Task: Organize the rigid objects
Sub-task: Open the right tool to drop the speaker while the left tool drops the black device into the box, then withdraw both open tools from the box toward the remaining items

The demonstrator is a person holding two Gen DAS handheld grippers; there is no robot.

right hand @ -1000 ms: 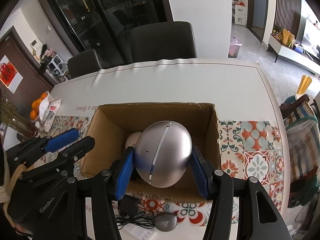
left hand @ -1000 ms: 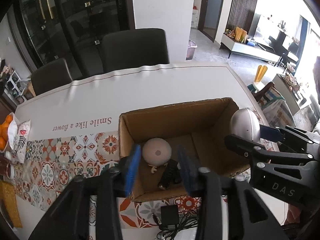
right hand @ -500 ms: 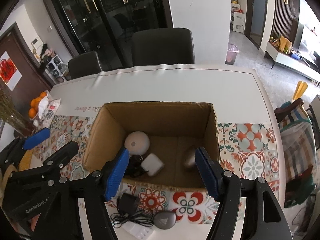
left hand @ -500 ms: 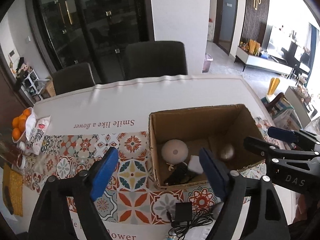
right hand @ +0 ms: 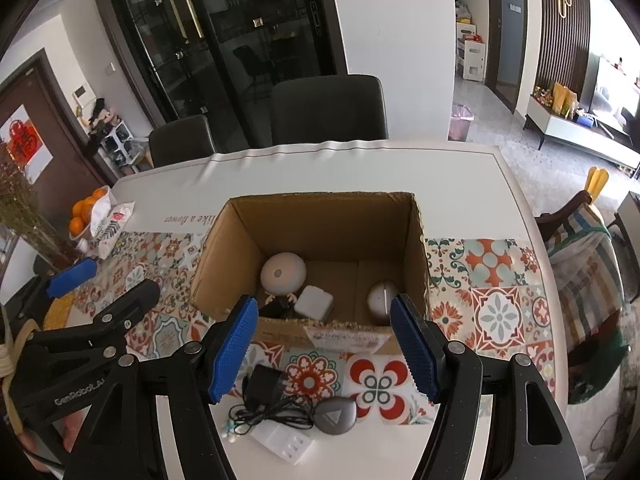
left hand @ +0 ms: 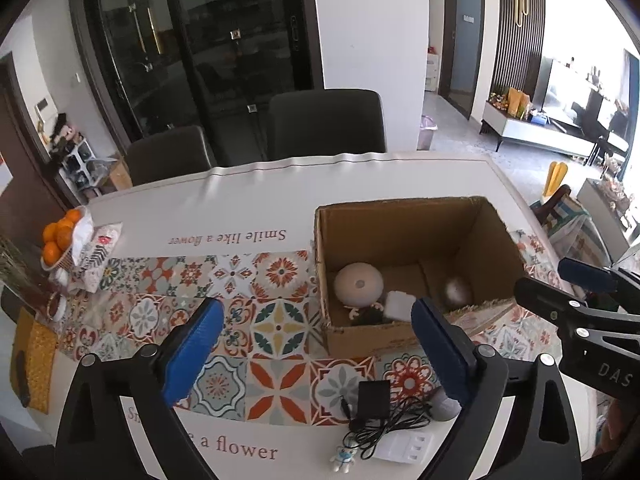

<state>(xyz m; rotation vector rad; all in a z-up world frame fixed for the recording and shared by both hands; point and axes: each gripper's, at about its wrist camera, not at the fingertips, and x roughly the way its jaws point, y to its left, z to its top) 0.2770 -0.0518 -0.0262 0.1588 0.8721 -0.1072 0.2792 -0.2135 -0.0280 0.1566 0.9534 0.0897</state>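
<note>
An open cardboard box stands on the table. Inside lie a silver egg-shaped device, a round cream device, a white cube and a dark item. In front of the box lie a black adapter with cable, a grey pebble-shaped device, a white power strip and a small figurine. My right gripper is open and empty above the box's near wall. My left gripper is open and empty, left of the box.
The table wears a patterned tile cloth. A bowl of oranges and a snack packet sit at the far left. Two dark chairs stand behind the table. A striped cloth on a chair is at right.
My right gripper opened and let the silver egg-shaped device drop into the box, then drew back and up. My left gripper opened wide and pulled back to the left.
</note>
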